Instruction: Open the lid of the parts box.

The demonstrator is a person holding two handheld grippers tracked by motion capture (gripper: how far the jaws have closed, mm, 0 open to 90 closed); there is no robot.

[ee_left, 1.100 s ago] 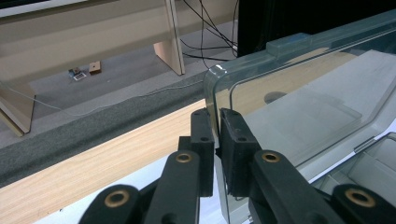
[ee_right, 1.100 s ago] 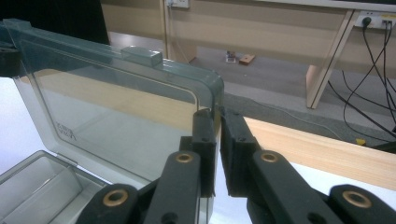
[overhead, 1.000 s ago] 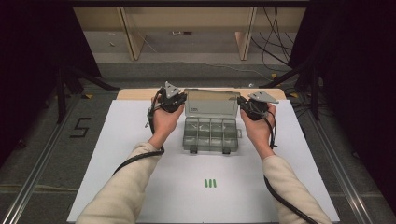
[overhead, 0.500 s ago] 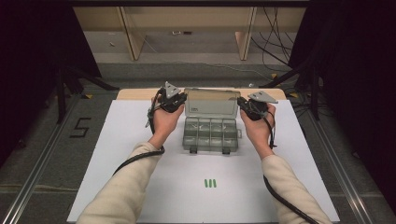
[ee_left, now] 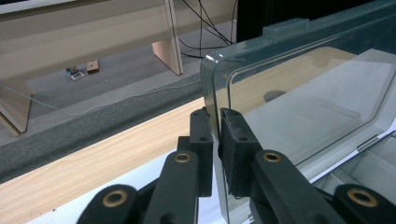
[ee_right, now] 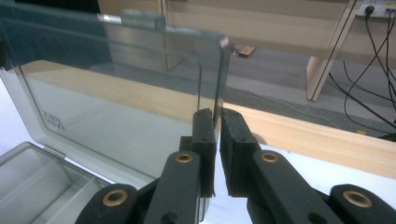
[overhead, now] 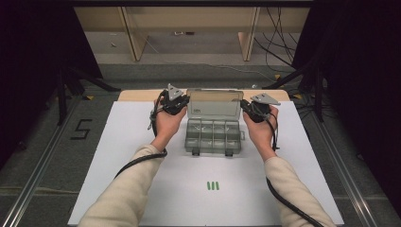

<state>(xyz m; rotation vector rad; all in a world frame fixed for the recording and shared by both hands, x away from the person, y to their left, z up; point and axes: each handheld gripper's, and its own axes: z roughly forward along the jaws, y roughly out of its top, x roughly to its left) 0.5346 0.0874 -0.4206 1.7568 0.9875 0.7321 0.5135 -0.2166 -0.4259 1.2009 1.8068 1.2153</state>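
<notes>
Nearest to the person, on the white sheet that covers the tabletop, lie three small green pieces side by side, with wide free room around them. Farther on stands one clear compartment box, its base near the middle of the sheet and its lid raised upright at the far side. Free sheet remains to the left and to the right of the box. The left hand-held gripper is clamped on the left edge of the lid, with the thin plastic pressed between its two black jaws. The right hand-held gripper is clamped in the same way on the right edge of the lid. Behind the lid, a strip of bare wooden tabletop edge shows beyond the sheet, and after it the grey floor.
</notes>
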